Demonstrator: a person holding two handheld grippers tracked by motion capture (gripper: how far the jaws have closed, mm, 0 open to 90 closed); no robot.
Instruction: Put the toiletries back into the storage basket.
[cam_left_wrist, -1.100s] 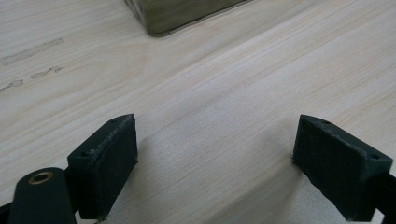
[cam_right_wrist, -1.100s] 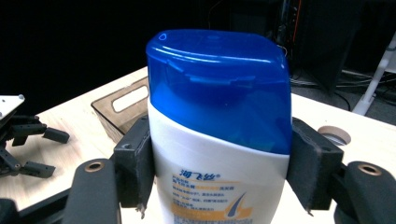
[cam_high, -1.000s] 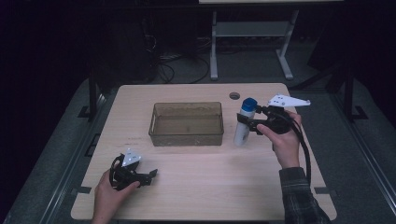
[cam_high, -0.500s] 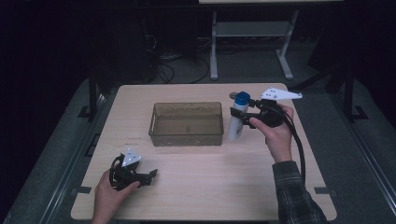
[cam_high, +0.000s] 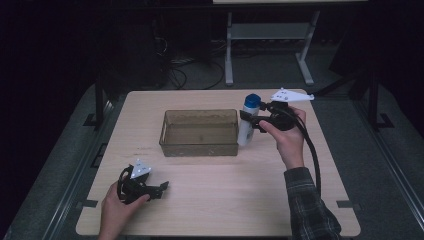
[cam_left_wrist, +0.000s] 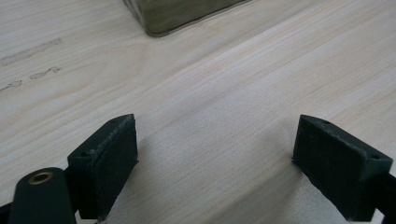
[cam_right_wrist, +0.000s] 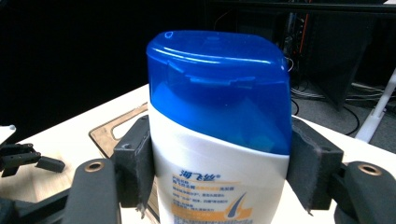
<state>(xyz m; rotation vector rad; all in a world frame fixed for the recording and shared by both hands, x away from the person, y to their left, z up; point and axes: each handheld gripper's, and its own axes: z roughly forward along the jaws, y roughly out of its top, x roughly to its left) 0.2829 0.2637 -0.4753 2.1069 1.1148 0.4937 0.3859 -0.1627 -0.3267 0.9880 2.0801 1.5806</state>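
High view: a white plastic shampoo bottle with a blue flip cap (cam_high: 248, 122) is held upright by the right gripper (cam_high: 253, 120), just right of a clear brownish rectangular plastic tub (cam_high: 200, 133) that sits mid-table on the light wooden tabletop (cam_high: 235, 185). Whether the bottle's base touches the wood cannot be told. Bottle and tub wall appear very close; contact between them cannot be confirmed. In the right gripper view the bottle (cam_right_wrist: 219, 135) is seen clamped between the two black pads (cam_right_wrist: 135, 168), one pressed on each side of the white body just below the blue cap, jaws set wide around it; the tub's rim (cam_right_wrist: 109, 133) is seen behind, on the left. The left gripper (cam_high: 155, 189) is held low at the near left of the table, well apart from the tub. In the left gripper view its jaws are spread wide with nothing but bare wood between them, and a corner of the tub (cam_left_wrist: 177, 14) is seen at the top edge.
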